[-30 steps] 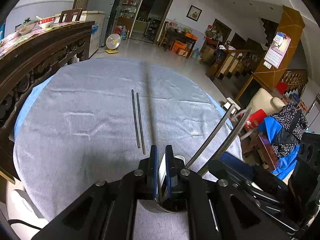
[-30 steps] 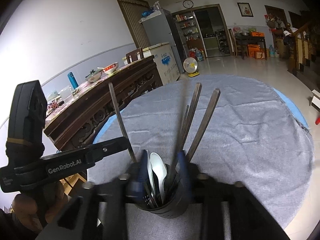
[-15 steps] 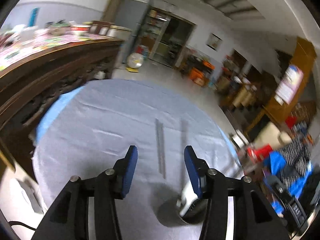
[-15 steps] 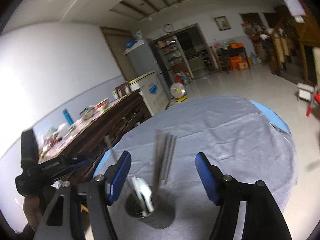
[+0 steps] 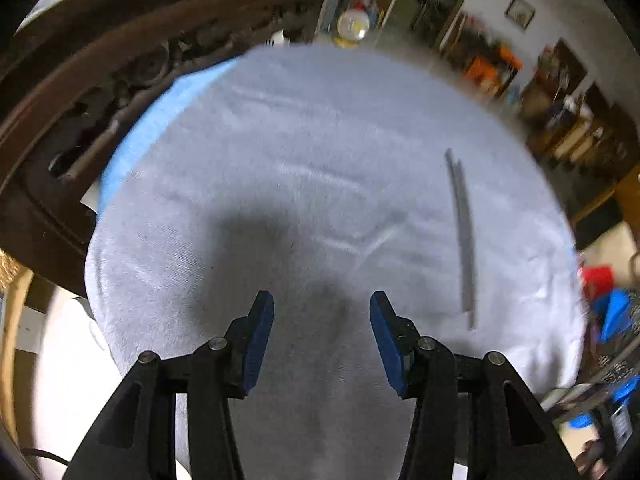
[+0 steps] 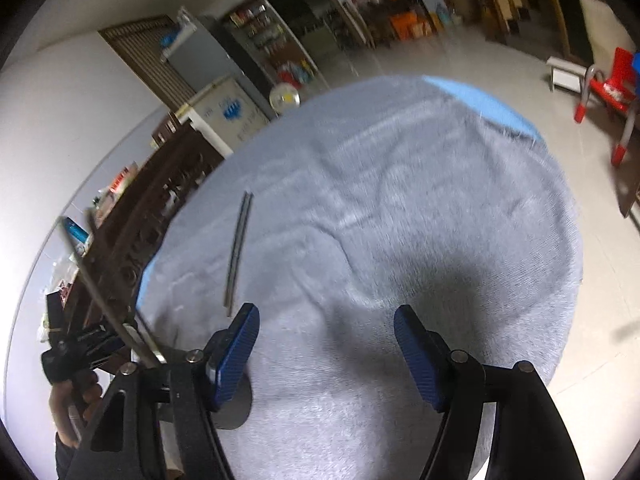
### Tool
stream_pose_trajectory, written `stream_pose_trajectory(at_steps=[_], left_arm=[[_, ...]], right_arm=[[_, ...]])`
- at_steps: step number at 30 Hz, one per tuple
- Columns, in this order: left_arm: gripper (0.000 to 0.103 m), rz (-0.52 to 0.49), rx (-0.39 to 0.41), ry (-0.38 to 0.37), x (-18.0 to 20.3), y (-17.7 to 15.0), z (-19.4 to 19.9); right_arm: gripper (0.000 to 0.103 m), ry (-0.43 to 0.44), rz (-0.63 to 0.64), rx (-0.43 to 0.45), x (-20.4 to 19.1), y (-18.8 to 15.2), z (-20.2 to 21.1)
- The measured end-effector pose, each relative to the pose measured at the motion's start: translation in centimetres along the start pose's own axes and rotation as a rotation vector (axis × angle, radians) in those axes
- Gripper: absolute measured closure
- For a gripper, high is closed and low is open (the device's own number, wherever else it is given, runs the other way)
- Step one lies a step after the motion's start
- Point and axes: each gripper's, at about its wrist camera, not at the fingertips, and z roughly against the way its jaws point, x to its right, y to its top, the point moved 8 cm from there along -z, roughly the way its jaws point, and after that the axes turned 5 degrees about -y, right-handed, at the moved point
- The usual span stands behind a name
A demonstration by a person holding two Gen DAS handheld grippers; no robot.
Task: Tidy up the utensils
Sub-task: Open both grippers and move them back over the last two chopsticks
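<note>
A pair of grey metal chopsticks [image 5: 462,236] lies side by side on the round table with its grey cloth [image 5: 320,140]; it also shows in the right wrist view [image 6: 237,250]. My left gripper [image 5: 321,334] is open and empty, above the cloth, left of the chopsticks. My right gripper [image 6: 326,354] is open and empty, right of the chopsticks. The dark utensil cup [image 6: 236,400] stands partly hidden behind my right gripper's left finger, with a long metal utensil [image 6: 108,292] sticking out. The cup is hidden in the left wrist view.
A carved dark wooden sideboard [image 5: 100,80] runs along the table's left side. The other gripper and the hand holding it [image 6: 76,364] show at the far left of the right wrist view. A red chair [image 6: 608,92] stands on the tiled floor to the right.
Both grippers opened, let go of the cup and its utensils, and pulled up and away. The left swung left, the right swung right. The cup stays on the table.
</note>
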Motion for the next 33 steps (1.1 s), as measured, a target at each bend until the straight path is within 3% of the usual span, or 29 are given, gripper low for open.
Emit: stream_pose_trajectory(at_steps=[3,9,24,27,33], left_arm=[[0.052,-0.050,-0.029,0.061,-0.1,-0.2,-1.9],[0.052,-0.087,-0.049,0.090,0.9,-0.5,-3.4],[0.052,-0.148,-0.078,0.102,2.5,-0.1,-5.9],[0.052,-0.149,-0.076,0.106,2.3,0.2,-6.4],[0.044,-0.161,-0.051,0.123,2.0,1.6,-7.7]], right_arm=[[0.030,-0.010,-0.010,-0.018,0.4,0.1,-1.2],[0.030,-0.042,0.023,-0.052,0.3,0.3,-2.8],[0.029,-0.143,0.096,-0.111,0.5,2.3,-6.9],[0.022,-0.174,0.129,-0.115,0.3,3.2,-7.6],[0.018,-0.263,0.233,-0.122,-0.4,5.2,-9.4]])
